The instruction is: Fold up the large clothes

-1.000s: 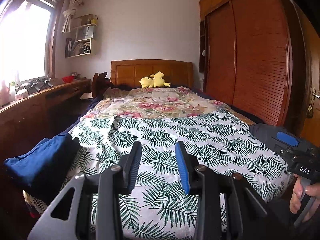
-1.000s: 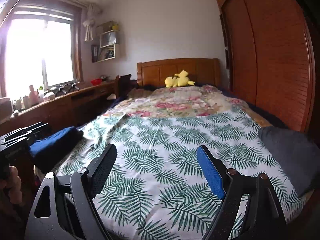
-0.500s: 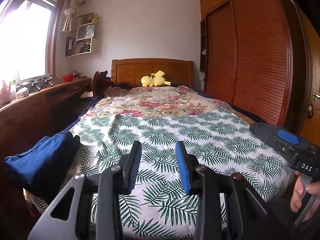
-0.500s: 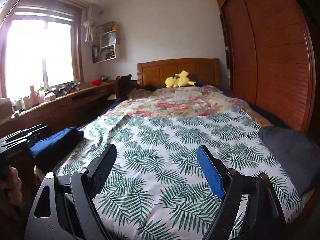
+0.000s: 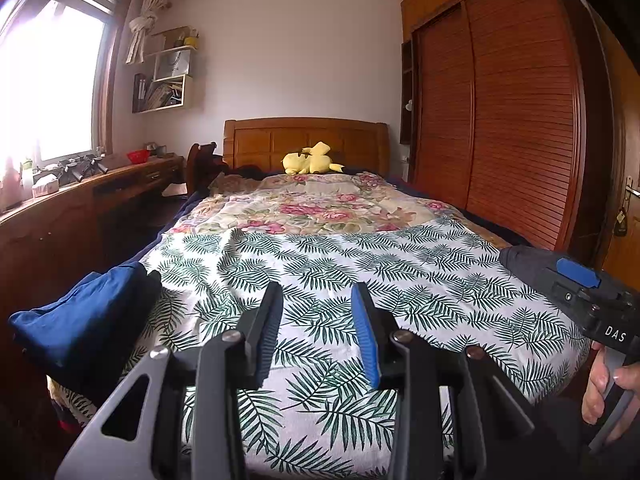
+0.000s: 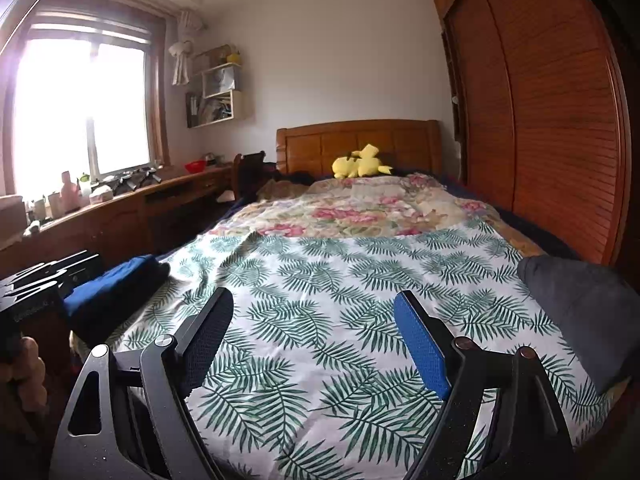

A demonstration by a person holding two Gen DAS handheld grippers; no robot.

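I see the bed [image 5: 320, 280] under its leaf-print sheet, with nothing spread out yet. The clothes wait at the near corners: a blue garment [image 5: 80, 320] bunched on the left, a grey garment [image 6: 580, 312] on the right. My right gripper [image 6: 316, 336] hangs wide open and empty over the sheet; my left gripper [image 5: 316, 320] is partly open, holding nothing. I judge the best start is to take one garment by its edge and lay it flat mid-bed before any fold.
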